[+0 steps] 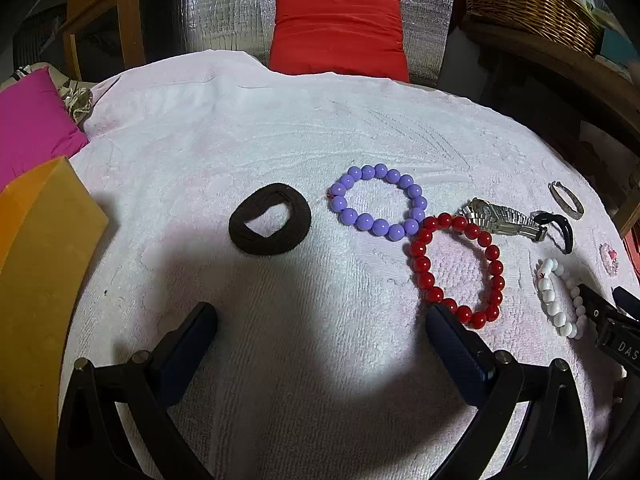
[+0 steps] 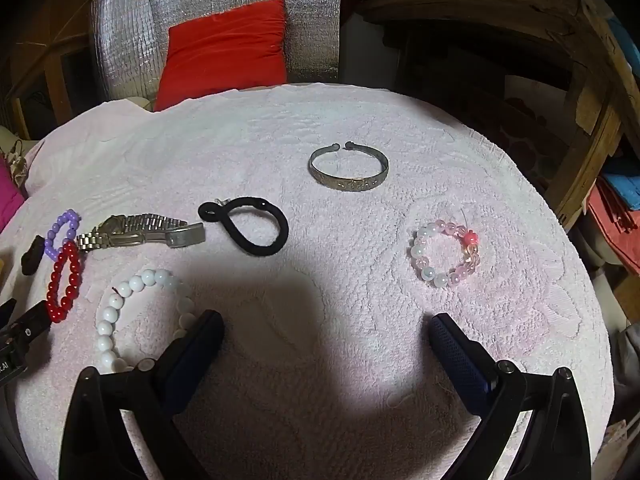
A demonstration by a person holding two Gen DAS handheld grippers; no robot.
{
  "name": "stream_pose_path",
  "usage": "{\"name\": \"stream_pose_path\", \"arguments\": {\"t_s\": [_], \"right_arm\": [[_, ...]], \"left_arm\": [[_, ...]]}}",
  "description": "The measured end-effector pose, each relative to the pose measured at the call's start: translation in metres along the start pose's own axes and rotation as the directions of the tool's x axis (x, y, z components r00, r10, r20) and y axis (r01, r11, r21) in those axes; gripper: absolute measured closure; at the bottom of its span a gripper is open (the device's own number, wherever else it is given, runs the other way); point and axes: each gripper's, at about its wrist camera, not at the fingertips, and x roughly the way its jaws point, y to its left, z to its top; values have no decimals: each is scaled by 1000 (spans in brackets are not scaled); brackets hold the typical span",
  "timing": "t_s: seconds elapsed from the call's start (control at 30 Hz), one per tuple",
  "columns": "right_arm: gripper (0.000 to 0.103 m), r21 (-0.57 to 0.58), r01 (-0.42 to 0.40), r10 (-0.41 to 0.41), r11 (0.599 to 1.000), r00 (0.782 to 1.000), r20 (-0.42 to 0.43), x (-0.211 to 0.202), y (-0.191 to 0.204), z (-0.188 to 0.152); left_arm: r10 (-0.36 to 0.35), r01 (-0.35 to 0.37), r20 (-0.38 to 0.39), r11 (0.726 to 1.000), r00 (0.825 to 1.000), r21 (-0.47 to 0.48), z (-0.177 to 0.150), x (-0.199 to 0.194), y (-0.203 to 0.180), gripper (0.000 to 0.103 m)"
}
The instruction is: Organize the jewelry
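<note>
Jewelry lies on a pale pink towel (image 1: 240, 128). In the left wrist view a dark brown hair tie (image 1: 270, 220), a purple bead bracelet (image 1: 378, 202), a red bead bracelet (image 1: 456, 270), a silver watch (image 1: 500, 218) and a white bead bracelet (image 1: 560, 298) lie ahead. My left gripper (image 1: 320, 316) is open and empty, its right finger beside the red bracelet. In the right wrist view a silver cuff (image 2: 348, 168), a black hair tie (image 2: 248, 226), a pink-white bead bracelet (image 2: 446, 254) and the white bracelet (image 2: 132, 312) show. My right gripper (image 2: 326, 324) is open and empty.
A yellow foam block (image 1: 44, 272) stands at the left. A magenta cushion (image 1: 32, 120) and a red cushion (image 1: 340, 32) lie beyond the towel. A wicker basket (image 1: 532, 0) sits on wooden furniture at the back right. The towel's edge curves close on the right (image 2: 580, 264).
</note>
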Motion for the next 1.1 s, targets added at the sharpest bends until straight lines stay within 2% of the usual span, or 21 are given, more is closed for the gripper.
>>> {"name": "stream_pose_path", "arguments": {"t_s": [0.13,0.23,0.27,0.33,0.37,0.4,0.47,0.53,0.67,0.8,0.9,1.1], "right_arm": [[0,29,-18,19,999,999,-37,-8,6,-6],[0,7,-41,42,999,995,-91,-23,2,-14],[0,-21,-49,46,999,993,-113,-31,4,-17],[0,-73,-32,26,997,997,-79,-58,7,-22],[0,-91,-16,12,996,999,-43,-74,7,-24],[0,-94,-15,14,995,1000,-17,-91,7,-27],[0,-76,-31,33,997,999,24,-121,3,-31],[0,-34,-37,39,999,995,89,-158,-1,-38],[0,-1,-41,41,999,987,158,-221,-5,-42],[0,2,-60,58,998,974,220,-269,-5,-43],[0,-3,-52,51,999,969,240,-291,1,-46],[0,-43,-44,53,998,972,227,-300,25,-46]], "left_arm": [[9,-9,-5,1000,1000,2,0,-2,-1,0],[-24,24,-98,1000,995,-2,2,-11,2,0],[-7,5,-120,1000,993,-10,2,-18,2,0],[57,-57,-38,998,998,-5,-3,-47,1,0],[109,-109,19,994,994,15,-6,-70,-2,0],[131,-132,39,991,991,30,-7,-86,-4,0],[134,-140,108,989,985,45,-9,-131,-9,0],[168,-183,180,981,969,68,-13,-171,-16,0],[184,-212,267,974,946,80,-18,-241,-22,0],[146,-173,311,983,939,60,-25,-286,-16,0],[137,-162,326,985,935,51,-28,-308,-12,0],[139,-159,335,987,932,35,-34,-325,-1,0]]}}
